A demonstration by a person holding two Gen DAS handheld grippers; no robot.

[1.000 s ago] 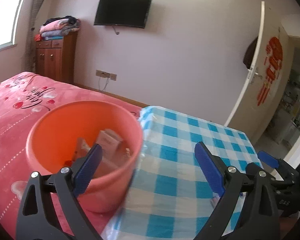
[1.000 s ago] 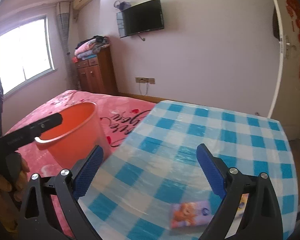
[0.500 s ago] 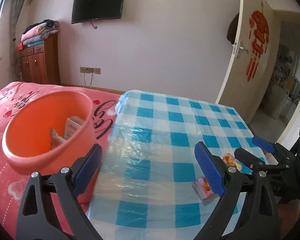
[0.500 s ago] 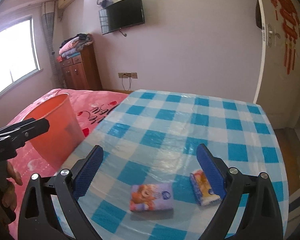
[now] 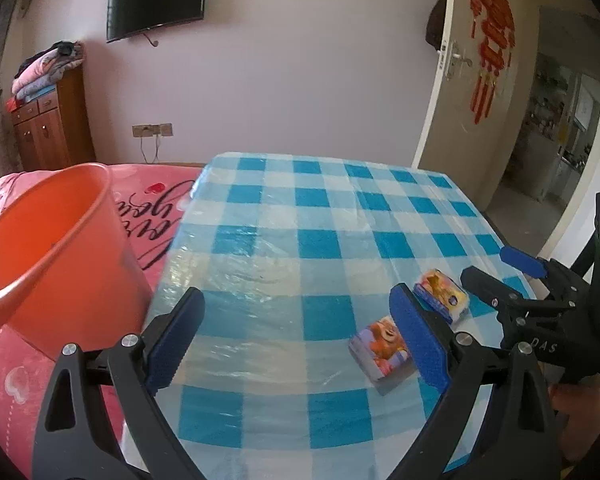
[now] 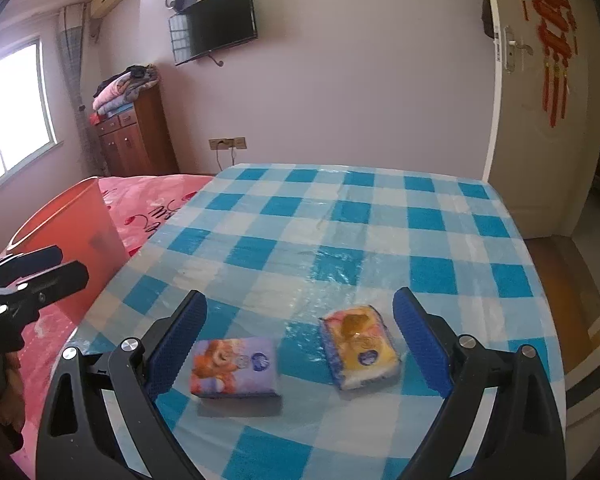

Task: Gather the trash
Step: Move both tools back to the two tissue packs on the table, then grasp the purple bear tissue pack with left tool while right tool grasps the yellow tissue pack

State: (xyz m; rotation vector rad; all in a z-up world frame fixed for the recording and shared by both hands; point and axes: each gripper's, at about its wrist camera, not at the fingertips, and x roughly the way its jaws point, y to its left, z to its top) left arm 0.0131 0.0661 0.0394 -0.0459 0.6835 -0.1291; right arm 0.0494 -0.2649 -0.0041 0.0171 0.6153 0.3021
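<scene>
Bucket (image 5: 56, 248) (orange) beside table; contents unseen.

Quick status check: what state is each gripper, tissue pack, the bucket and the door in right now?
Left gripper: open, empty, over the table.
Right gripper: open, empty, above both packs.
Purple tissue pack: flat on the checked tablecloth, ungrasped.
Yellow tissue pack: flat, apart from the purple one.
Orange bucket: upright on the pink bed.
Door: open.

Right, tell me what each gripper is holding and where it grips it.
Nothing is held. The left gripper and right gripper are both open and empty; the purple tissue pack and yellow tissue pack lie on the table.
</scene>
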